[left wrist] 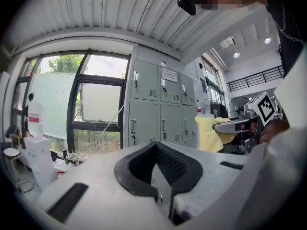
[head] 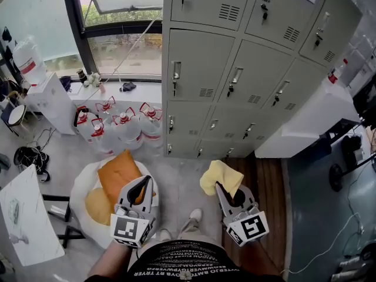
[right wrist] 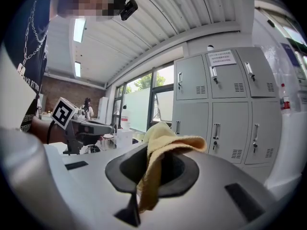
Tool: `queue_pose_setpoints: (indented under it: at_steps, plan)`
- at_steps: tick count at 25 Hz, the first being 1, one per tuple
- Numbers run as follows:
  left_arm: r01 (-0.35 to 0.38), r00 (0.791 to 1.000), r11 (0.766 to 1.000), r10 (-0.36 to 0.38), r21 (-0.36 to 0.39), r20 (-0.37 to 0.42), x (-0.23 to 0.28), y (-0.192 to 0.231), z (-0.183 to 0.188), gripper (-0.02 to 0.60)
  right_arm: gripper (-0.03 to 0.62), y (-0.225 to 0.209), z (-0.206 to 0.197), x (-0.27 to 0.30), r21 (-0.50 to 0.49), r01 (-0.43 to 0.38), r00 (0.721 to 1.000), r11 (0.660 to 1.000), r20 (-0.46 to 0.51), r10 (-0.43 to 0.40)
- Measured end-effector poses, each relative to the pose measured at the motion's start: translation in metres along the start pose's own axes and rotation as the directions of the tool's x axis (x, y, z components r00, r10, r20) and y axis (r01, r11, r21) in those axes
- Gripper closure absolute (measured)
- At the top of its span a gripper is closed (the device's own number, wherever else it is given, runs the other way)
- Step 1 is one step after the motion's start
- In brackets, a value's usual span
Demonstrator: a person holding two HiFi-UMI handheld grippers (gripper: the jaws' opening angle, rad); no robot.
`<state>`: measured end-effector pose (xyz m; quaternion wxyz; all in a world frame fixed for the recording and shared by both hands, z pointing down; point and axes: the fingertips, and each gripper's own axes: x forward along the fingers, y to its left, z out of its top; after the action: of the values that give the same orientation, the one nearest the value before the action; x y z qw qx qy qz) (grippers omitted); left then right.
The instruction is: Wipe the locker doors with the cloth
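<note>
A bank of grey lockers (head: 247, 69) with handled doors stands ahead; it also shows as the lockers (left wrist: 158, 107) in the left gripper view and the lockers (right wrist: 225, 109) in the right gripper view. My right gripper (head: 222, 188) is shut on a yellow cloth (head: 220, 177), which drapes over its jaws as the cloth (right wrist: 160, 152). My left gripper (head: 143, 187) is held low at the left, shut with nothing in it. Both grippers are well short of the doors.
Several large water bottles (head: 120, 128) with red handles stand on the floor left of the lockers. A white beanbag (head: 85, 192) with an orange cushion (head: 117, 175) lies under my left gripper. A white counter (head: 311, 122) juts out at the right. A window (head: 117, 34) is at the left.
</note>
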<state>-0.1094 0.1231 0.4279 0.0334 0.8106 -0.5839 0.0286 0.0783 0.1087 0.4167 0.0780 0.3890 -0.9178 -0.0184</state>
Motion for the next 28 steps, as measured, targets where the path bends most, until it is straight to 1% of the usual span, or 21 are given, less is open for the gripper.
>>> queue_pose_setpoints:
  at_steps: [5,9,14,17,20,23,28]
  plan:
    - [-0.039,0.999,0.999,0.038,-0.013,-0.019,0.011,0.012,-0.005,0.576,0.554,-0.004,-0.002,0.021,-0.001,-0.049,0.999,0.999,-0.005,0.049]
    - [-0.05,0.999,0.999,0.05,-0.009,-0.022,0.026,0.017,-0.003,0.575,0.554,-0.015,-0.003,0.032,0.002,-0.059,0.998,0.998,-0.008,0.059]
    - [-0.039,0.999,0.999,0.039,0.002,-0.019,0.051,0.016,0.001,0.575,0.554,-0.037,0.001,0.043,-0.007,-0.051,0.999,0.999,-0.003,0.051]
    - [-0.023,1.0,0.999,0.024,0.025,-0.017,0.068,0.011,0.005,0.577,0.554,-0.049,-0.003,0.047,-0.006,-0.045,0.999,0.999,-0.009,0.045]
    - [-0.014,1.0,1.0,0.014,0.025,-0.017,0.085,0.009,0.008,0.576,0.554,-0.061,-0.002,0.051,-0.003,-0.039,0.999,0.999,-0.011,0.039]
    - [-0.012,1.0,0.999,0.012,0.033,-0.004,0.102,0.007,0.017,0.576,0.554,-0.075,0.003,0.053,-0.021,-0.041,0.999,0.999,-0.007,0.041]
    - [0.006,1.0,0.999,-0.006,0.052,-0.002,0.126,-0.012,0.025,0.576,0.554,-0.103,0.011,0.05,-0.031,-0.027,1.0,0.999,0.011,0.028]
